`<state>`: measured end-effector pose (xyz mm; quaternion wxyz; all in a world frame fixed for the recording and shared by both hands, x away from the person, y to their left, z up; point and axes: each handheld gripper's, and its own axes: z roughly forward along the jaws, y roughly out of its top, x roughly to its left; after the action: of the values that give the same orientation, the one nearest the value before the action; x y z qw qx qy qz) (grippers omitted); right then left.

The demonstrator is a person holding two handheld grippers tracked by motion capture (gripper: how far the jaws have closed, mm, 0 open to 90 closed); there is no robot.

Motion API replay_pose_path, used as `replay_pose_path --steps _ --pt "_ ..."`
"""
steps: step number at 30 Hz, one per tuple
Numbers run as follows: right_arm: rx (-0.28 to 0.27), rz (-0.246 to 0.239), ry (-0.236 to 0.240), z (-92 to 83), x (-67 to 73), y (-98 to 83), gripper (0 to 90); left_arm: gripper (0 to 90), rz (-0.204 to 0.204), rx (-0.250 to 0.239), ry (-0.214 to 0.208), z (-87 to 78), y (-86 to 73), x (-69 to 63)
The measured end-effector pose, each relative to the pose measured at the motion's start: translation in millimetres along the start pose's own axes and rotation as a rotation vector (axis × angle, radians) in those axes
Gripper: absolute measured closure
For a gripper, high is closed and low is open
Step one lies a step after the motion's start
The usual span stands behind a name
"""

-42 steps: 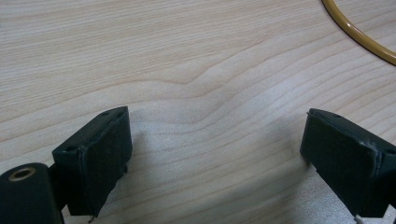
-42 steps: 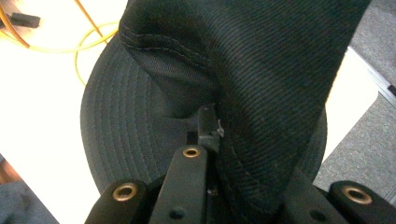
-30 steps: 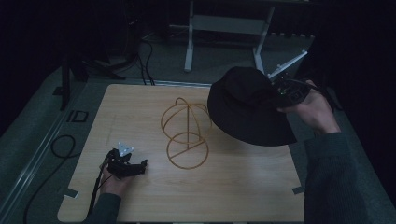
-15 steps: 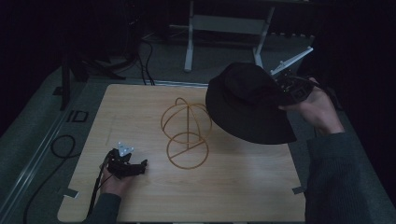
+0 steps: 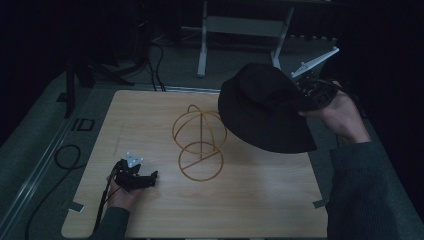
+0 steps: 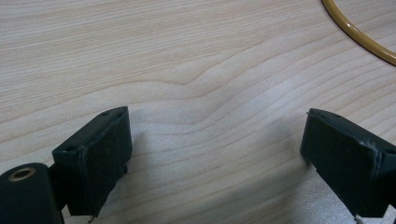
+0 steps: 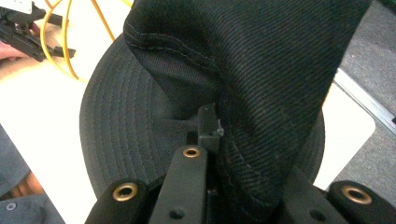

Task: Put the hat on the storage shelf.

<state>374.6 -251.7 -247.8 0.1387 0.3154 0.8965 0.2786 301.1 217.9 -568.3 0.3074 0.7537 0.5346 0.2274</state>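
Note:
A black bucket hat (image 5: 265, 110) hangs in the air over the table's right side, its brim tilted down toward a yellow wire stand (image 5: 200, 142) of hoops on a ring base. My right gripper (image 5: 305, 97) is shut on the hat's brim at its right edge. In the right gripper view the jaws pinch a fold of the hat (image 7: 261, 60) at my right gripper (image 7: 212, 135), with the wire stand (image 7: 65, 37) beyond. My left gripper (image 5: 150, 177) rests on the wooden table (image 5: 250, 200) at the front left, open. Bare wood lies between its fingertips (image 6: 215, 154), and the stand's ring (image 6: 355, 35) curves ahead.
A black cable (image 5: 60, 160) loops on the grey floor left of the table. A white metal frame (image 5: 202, 45) stands behind the table's far edge. Bare wood stretches along the front and the far left of the table.
The hat and my right hand have drifted a little up and toward the stand. The left gripper has stayed where it was.

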Motion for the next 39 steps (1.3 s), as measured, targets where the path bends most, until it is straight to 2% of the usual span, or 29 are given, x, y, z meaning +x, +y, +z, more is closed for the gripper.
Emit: replay_pose_path --steps 10,21,39 --pt "-0.043 -0.001 0.03 -3.4 3.1 3.1 88.2 9.3 0.002 0.001 0.0 -0.1 0.0 0.1" --pt "-0.065 -0.018 0.057 -3.0 9.5 8.7 88.3 9.4 0.002 0.003 -0.001 -0.2 0.1 0.2" --pt "-0.102 -0.031 0.091 5.0 17.3 19.9 88.2 9.3 0.002 0.004 0.0 -0.3 0.1 0.2"
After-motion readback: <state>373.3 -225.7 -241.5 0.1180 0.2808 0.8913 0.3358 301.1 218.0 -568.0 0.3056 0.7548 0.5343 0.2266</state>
